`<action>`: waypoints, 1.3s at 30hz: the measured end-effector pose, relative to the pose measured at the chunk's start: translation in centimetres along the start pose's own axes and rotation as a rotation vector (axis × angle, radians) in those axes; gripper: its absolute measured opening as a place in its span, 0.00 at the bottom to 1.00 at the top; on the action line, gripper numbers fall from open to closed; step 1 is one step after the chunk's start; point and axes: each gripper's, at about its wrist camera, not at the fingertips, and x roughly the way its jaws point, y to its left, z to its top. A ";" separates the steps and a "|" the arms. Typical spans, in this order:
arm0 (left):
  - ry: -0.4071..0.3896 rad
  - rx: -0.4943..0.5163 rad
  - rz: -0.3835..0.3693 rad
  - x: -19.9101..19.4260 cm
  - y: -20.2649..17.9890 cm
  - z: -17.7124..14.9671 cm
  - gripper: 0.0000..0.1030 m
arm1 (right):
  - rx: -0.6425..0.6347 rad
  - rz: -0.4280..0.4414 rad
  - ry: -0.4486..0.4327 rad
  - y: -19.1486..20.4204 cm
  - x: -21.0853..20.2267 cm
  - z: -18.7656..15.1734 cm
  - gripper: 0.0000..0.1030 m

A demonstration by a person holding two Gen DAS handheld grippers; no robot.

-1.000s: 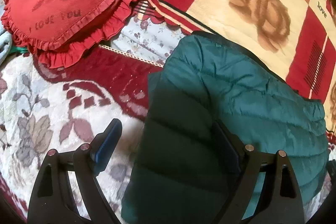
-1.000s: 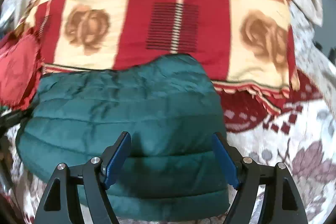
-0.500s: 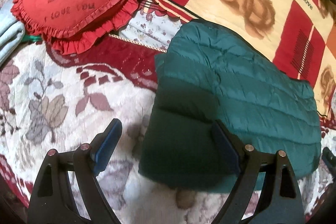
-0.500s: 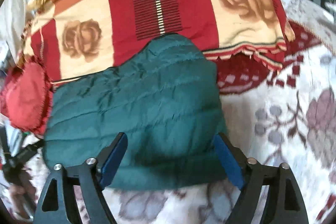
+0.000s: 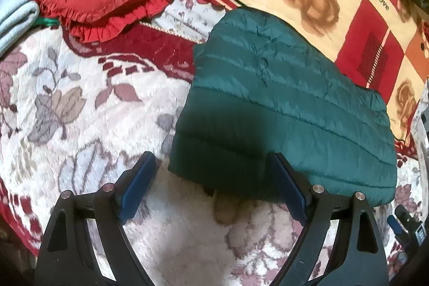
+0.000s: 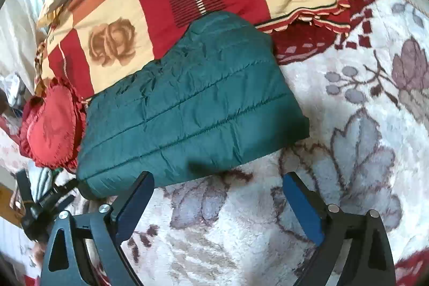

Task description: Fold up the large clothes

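Right wrist | folded green jacket (image 6: 193,109) long axis left-right | both grippers (image 6: 217,201) (image 5: 211,181) spread, empty

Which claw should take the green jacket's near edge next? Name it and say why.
Left. The left claw is open with the green jacket's near corner already between its fingers. The right claw is open too, but only the floral blanket lies between its fingers, short of the jacket's edge.

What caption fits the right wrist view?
Open right gripper hovers over floral blanket, near folded green jacket.
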 end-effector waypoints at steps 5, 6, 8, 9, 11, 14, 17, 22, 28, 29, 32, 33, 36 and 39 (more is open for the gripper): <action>0.006 -0.017 -0.010 0.1 0.3 -0.5 0.85 | 0.029 0.016 0.006 -0.2 0.3 -0.1 0.96; 0.009 -0.028 -0.016 0.1 0.4 -0.6 0.85 | 0.032 0.018 0.004 -0.2 0.4 -0.1 0.97; 0.016 -0.046 -0.024 0.3 0.7 -0.8 0.85 | 0.040 0.023 0.008 -0.2 0.8 -0.3 0.99; 0.020 -0.052 -0.026 0.4 0.8 -0.9 0.85 | 0.045 0.025 0.016 -0.2 1.1 -0.4 0.99; 0.026 -0.064 -0.030 0.6 0.9 -1.1 0.85 | 0.046 0.029 0.029 -0.1 1.6 -0.6 0.99; 0.034 -0.096 -0.047 1.0 1.4 -1.4 0.85 | 0.041 0.026 0.029 0.0 2.0 -0.9 1.00; 0.045 -0.193 -0.115 1.4 2.7 -1.8 0.85 | 0.058 0.058 0.011 -0.1 2.1 -0.8 1.00; 0.067 -0.343 -0.213 2.6 4.3 -2.5 0.85 | 0.095 0.096 0.002 -0.2 2.8 -0.5 1.00; 0.047 -0.410 -0.273 3.5 4.3 -1.5 0.88 | 0.125 0.126 -0.025 -0.2 4.0 0.3 1.00; 0.040 -0.426 -0.280 3.7 4.2 -1.4 0.91 | 0.137 0.133 -0.030 -0.2 4.2 0.5 1.00; 0.020 -0.459 -0.292 4.1 3.7 -1.1 0.96 | 0.162 0.165 -0.040 -0.2 4.9 1.2 1.00; 0.021 -0.464 -0.293 4.3 3.5 -0.9 0.98 | 0.168 0.170 -0.038 -0.2 5.3 1.5 1.00; 0.012 -0.486 -0.274 4.9 3.0 -0.5 0.99 | 0.164 0.167 -0.038 0.0 6.0 2.2 1.00; 0.002 -0.516 -0.249 5.4 2.7 0.0 0.99 | 0.180 0.168 -0.045 0.0 6.7 3.1 1.00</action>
